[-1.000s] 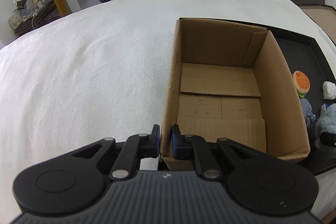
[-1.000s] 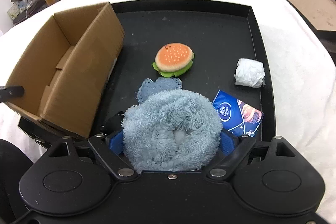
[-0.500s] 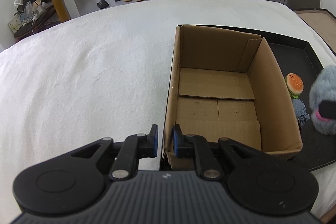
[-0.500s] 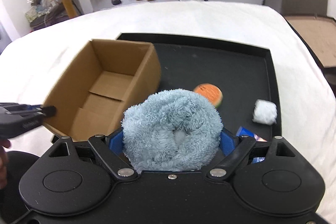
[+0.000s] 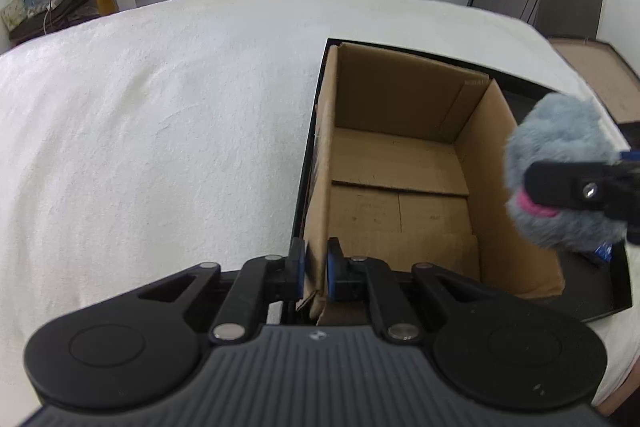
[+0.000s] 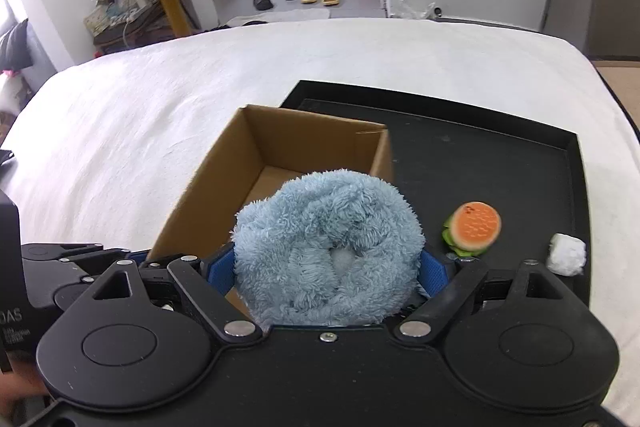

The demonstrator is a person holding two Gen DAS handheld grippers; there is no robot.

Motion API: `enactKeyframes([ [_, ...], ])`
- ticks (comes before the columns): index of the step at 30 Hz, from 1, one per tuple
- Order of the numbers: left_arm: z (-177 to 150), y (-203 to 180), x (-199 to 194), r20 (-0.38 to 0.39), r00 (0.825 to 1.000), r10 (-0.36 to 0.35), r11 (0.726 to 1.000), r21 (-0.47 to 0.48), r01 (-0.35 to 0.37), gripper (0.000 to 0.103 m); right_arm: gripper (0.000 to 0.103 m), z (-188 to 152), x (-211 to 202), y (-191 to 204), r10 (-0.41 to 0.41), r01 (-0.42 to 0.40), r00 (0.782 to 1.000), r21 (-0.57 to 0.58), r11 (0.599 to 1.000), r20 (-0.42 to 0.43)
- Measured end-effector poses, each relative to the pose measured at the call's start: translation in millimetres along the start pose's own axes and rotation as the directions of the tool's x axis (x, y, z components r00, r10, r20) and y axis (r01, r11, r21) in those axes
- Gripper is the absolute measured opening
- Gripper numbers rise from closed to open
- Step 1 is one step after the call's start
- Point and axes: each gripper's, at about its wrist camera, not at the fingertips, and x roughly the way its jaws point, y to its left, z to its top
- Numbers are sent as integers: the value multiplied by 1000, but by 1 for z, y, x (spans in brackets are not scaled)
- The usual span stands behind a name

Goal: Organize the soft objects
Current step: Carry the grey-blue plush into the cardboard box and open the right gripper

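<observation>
The left hand-held gripper (image 5: 316,269) is clenched on the near wall of the cardboard box (image 5: 400,195), at the box's near left corner, bracing it. The box stands at the left edge of the black tray (image 6: 500,155), which lies on a white bed (image 5: 160,147). The right hand-held gripper (image 6: 328,267) grasps the blue plush toy (image 6: 328,247) with wide-set jaws and holds it raised, at the box's right wall. Risks: if released before the toy is fully over the opening, it may catch the rim and fall back onto the tray. A bulky toy pressed against the wall could tilt the light box if the left grip slips. The burger plush (image 6: 474,229) and white bundle (image 6: 566,254) remain on the tray near its right edge.
</observation>
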Motion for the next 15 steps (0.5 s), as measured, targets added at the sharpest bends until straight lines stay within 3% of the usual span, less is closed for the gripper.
enactKeyframes([
  [9,0,8,4,11,999,-45,998,-35,46,10,87,8,14,25,61,-61,997,15,998,-41],
  [15,-2,13,5,15,998,-57,997,-45,57,10,89,9,34,33,135,-125,986,104,987,-98],
])
